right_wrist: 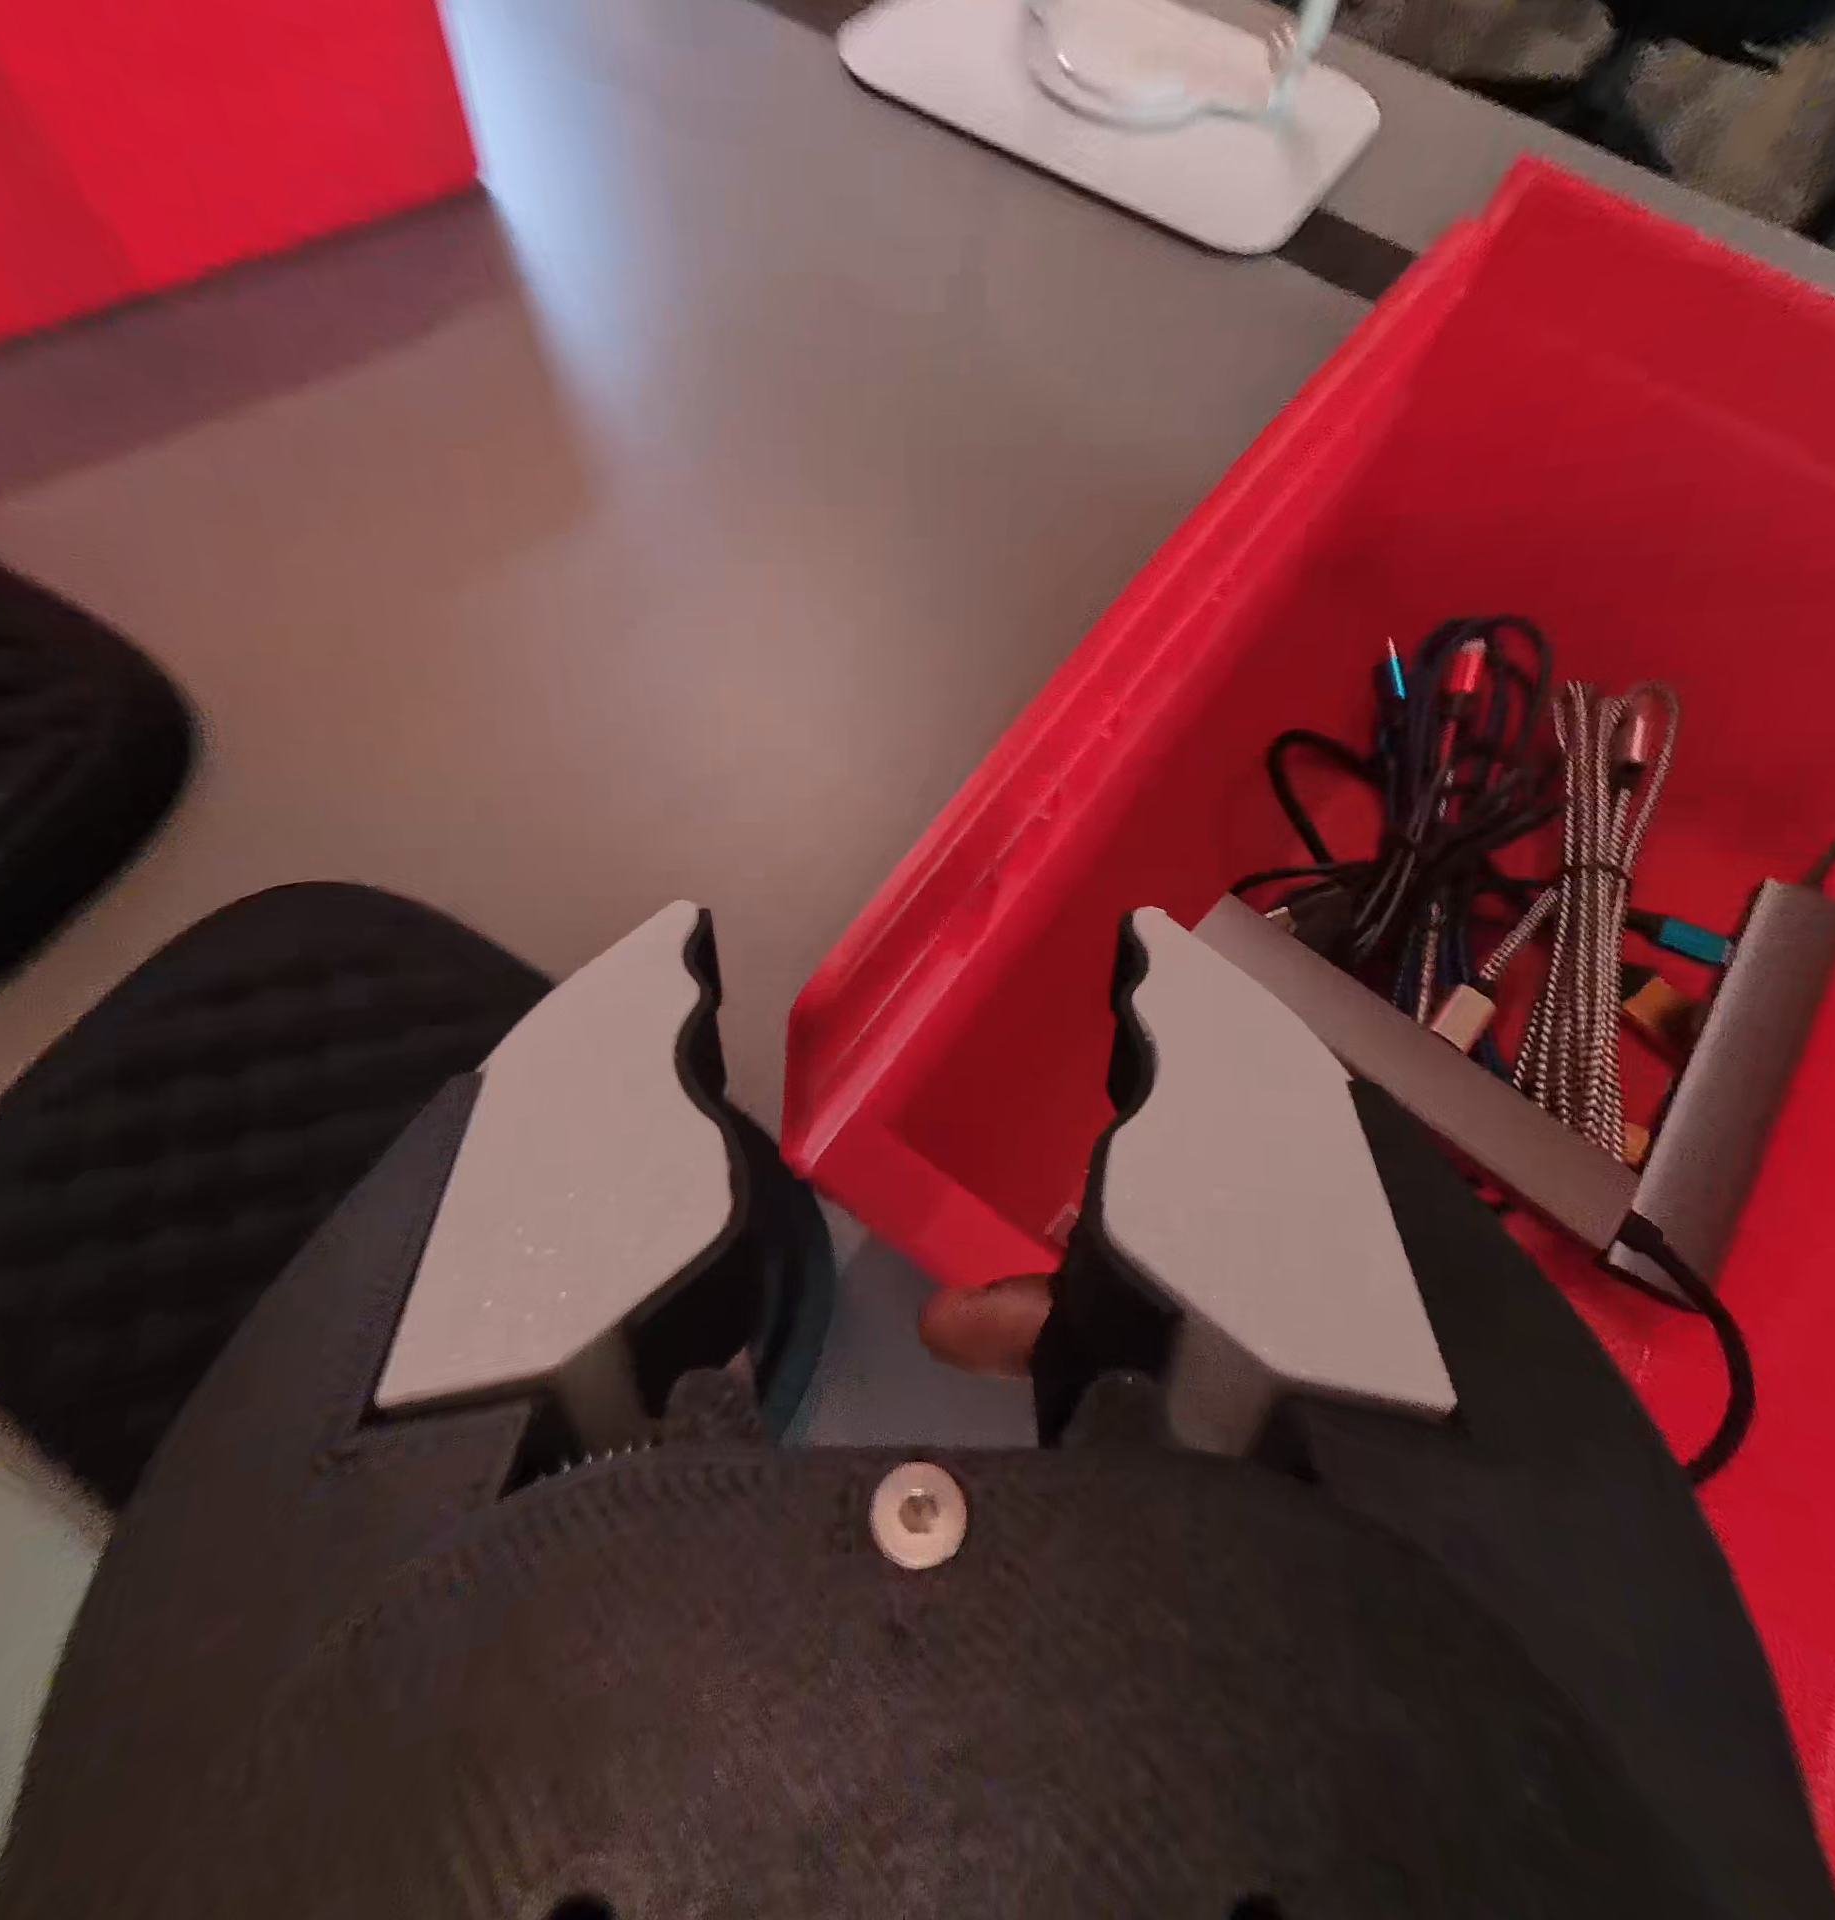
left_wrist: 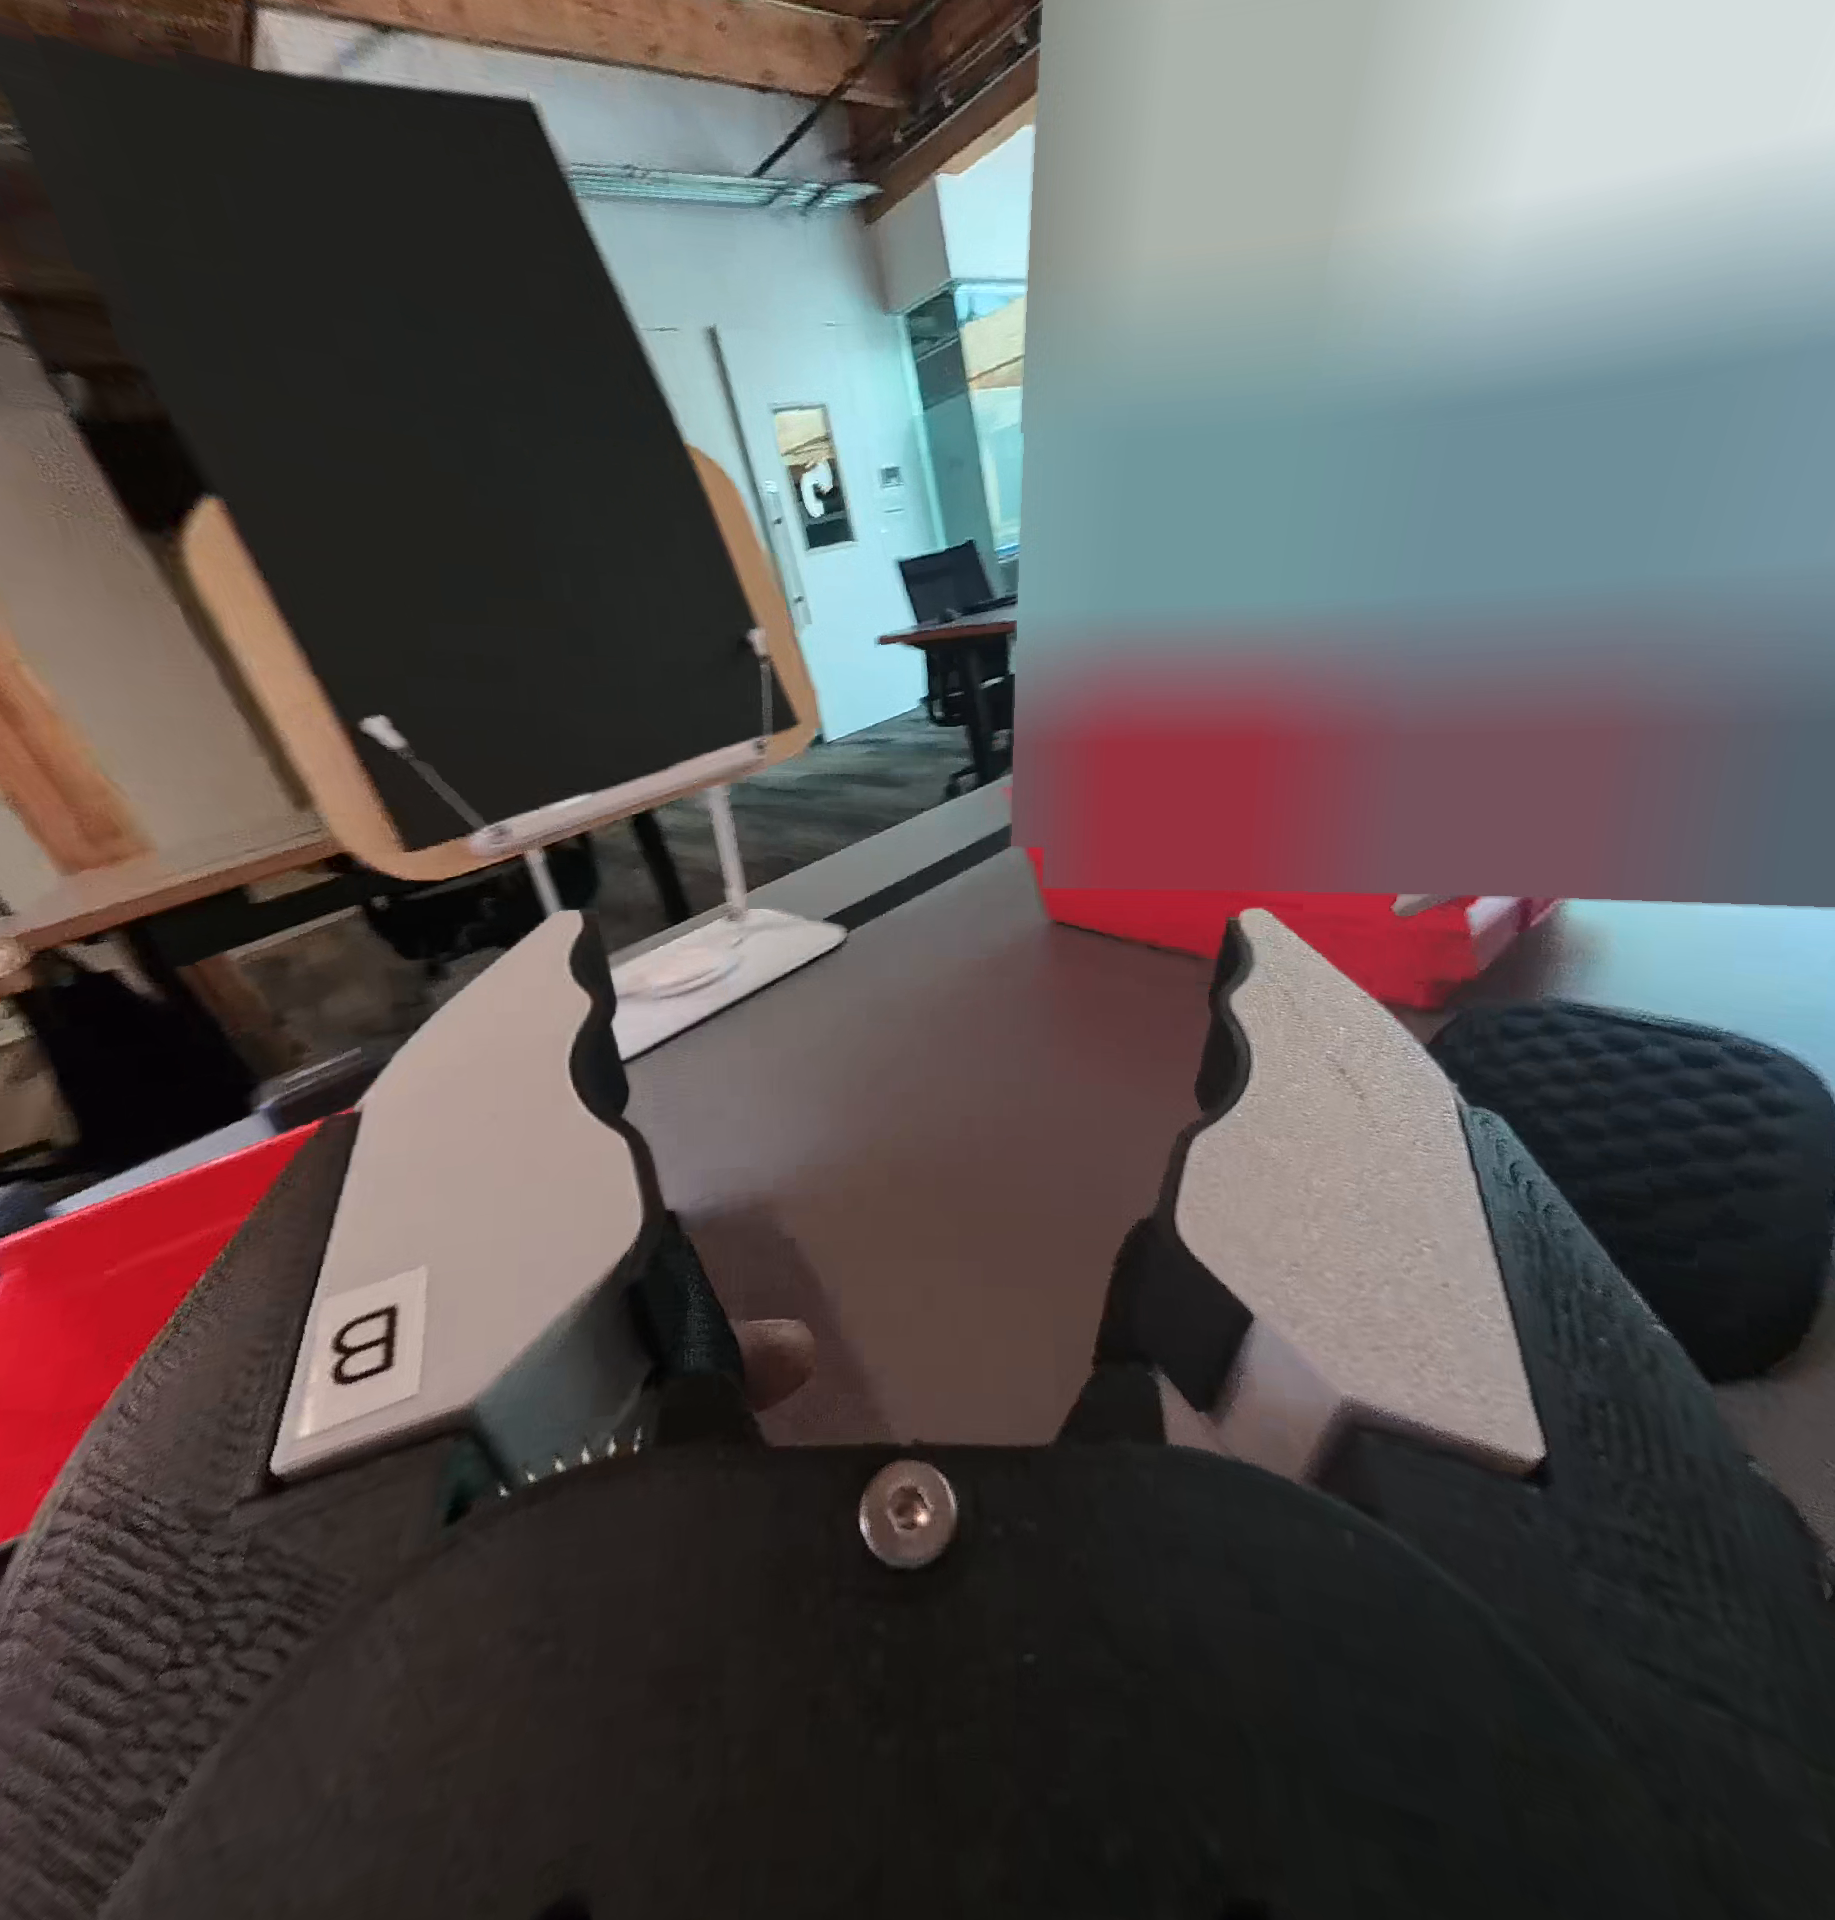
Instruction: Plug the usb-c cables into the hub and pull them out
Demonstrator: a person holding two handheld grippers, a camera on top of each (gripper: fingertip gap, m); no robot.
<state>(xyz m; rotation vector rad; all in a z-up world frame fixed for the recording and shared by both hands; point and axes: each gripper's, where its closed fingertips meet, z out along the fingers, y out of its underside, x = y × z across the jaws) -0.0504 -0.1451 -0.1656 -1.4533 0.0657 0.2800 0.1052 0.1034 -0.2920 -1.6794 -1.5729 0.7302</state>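
1. Red plastic fills the right wrist view: an open bin (right_wrist: 1515,436) on the grey table (right_wrist: 632,520) holds the bundled usb-c cables (right_wrist: 1495,790) and two grey hubs (right_wrist: 1412,1091), one lying across, the other (right_wrist: 1744,1049) leaning beside it. The left wrist view shows none of these; it looks over the table (left_wrist: 892,1091) at a black board (left_wrist: 373,436) on a white stand (left_wrist: 726,966).
2. The right gripper (right_wrist: 918,935) hangs over the bin's near corner, fingers apart and empty. The left gripper (left_wrist: 908,935) is likewise spread wide over bare table, holding nothing.
3. Black quilted cushions (right_wrist: 217,1091) lie at the left in the right view; one (left_wrist: 1640,1164) sits right of the left gripper. The right finger (right_wrist: 1225,1122) covers one end of the first hub.
4. A fingertip (right_wrist: 980,1325) peeks out between the right fingers; another (left_wrist: 778,1361) shows in the left view. A blurred patch hides the left view's upper right, and the cable plugs are too tangled to sort.
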